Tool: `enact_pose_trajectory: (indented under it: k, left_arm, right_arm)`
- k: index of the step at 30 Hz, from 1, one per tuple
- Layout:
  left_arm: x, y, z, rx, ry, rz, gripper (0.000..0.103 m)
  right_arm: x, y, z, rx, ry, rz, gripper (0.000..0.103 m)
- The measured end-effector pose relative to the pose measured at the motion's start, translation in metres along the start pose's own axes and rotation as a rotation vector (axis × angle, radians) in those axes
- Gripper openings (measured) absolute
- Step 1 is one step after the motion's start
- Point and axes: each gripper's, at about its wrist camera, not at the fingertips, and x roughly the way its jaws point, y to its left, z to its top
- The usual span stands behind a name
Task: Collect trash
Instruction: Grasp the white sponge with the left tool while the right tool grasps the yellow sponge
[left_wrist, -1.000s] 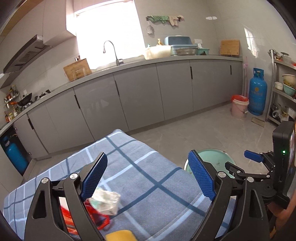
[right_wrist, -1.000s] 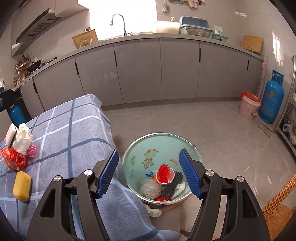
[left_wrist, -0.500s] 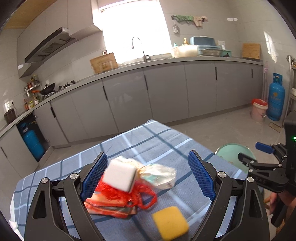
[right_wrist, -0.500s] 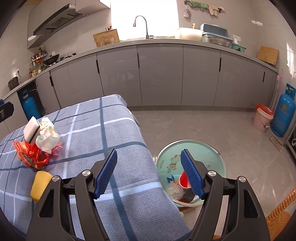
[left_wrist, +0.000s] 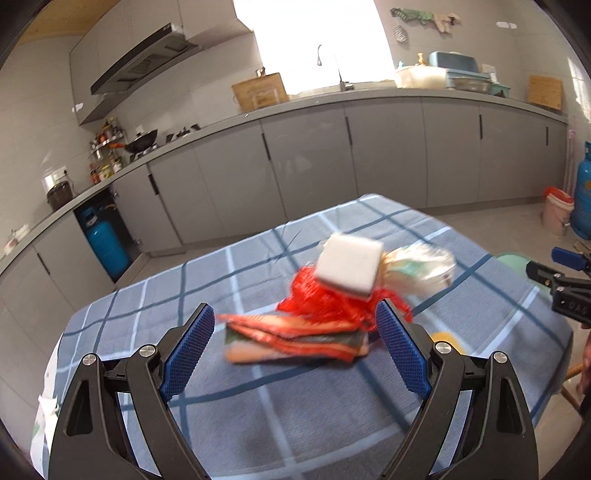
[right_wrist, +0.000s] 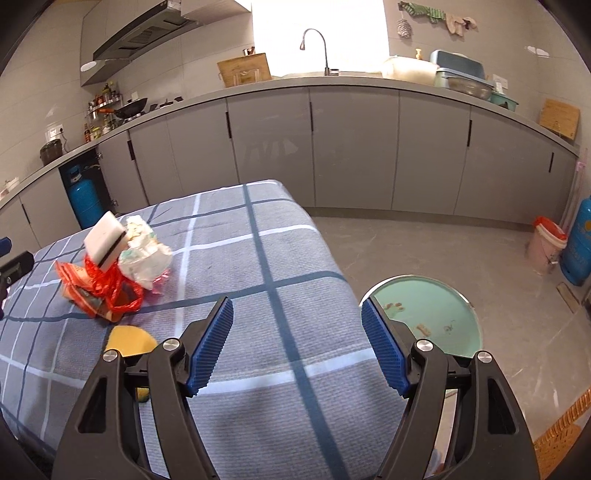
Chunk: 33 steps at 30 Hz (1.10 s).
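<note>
A trash pile lies on the blue checked tablecloth (left_wrist: 258, 406): flat orange wrappers (left_wrist: 295, 339), a red net bag (left_wrist: 325, 306), a white sponge (left_wrist: 349, 266) leaning on top, and a crumpled clear bag (left_wrist: 421, 267). A yellow sponge (left_wrist: 443, 336) lies beside it. My left gripper (left_wrist: 293, 308) is open, the pile just ahead of its fingers and untouched. My right gripper (right_wrist: 296, 302) is open over bare cloth, with the pile (right_wrist: 110, 273) and the yellow sponge (right_wrist: 127, 341) to its left. The green basin (right_wrist: 424, 306) stands on the floor to its right.
The table's right edge drops to a grey tiled floor (right_wrist: 461, 251). Grey cabinets (right_wrist: 351, 155) run along the back wall. A pink bucket (right_wrist: 546, 243) and a blue gas cylinder (right_wrist: 578, 247) stand at far right. A wicker chair (right_wrist: 565, 439) shows at bottom right.
My left gripper has swung left across the table, bringing the trash pile in front of its fingers. My right gripper has moved left from over the basin to over the tablecloth.
</note>
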Motion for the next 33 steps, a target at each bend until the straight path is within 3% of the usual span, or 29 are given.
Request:
enact_pose_trajectory:
  k: [9, 15, 24, 28, 30, 33]
  left_arm:
    - [0.012, 0.042, -0.037, -0.063, 0.095, 0.084, 0.088]
    - [0.016, 0.064, -0.05, -0.102, 0.134, 0.123, 0.088]
    - [0.028, 0.091, -0.057, -0.154, 0.178, 0.164, 0.088]
    - [0.031, 0.091, -0.045, -0.163, 0.164, 0.136, 0.088]
    - [0.03, 0.084, -0.032, -0.152, 0.13, 0.109, 0.094]
    - [0.031, 0.069, -0.014, -0.13, 0.087, 0.067, 0.094]
  right_arm:
    - [0.004, 0.041, 0.0, -0.067, 0.015, 0.062, 0.073]
    - [0.005, 0.069, 0.006, -0.107, -0.001, 0.089, 0.079]
    - [0.02, 0.092, 0.023, -0.142, -0.004, 0.11, 0.079]
    - [0.026, 0.096, 0.023, -0.15, 0.011, 0.119, 0.08]
    - [0.029, 0.096, 0.017, -0.151, 0.032, 0.119, 0.08]
    - [0.03, 0.093, 0.005, -0.152, 0.057, 0.104, 0.08]
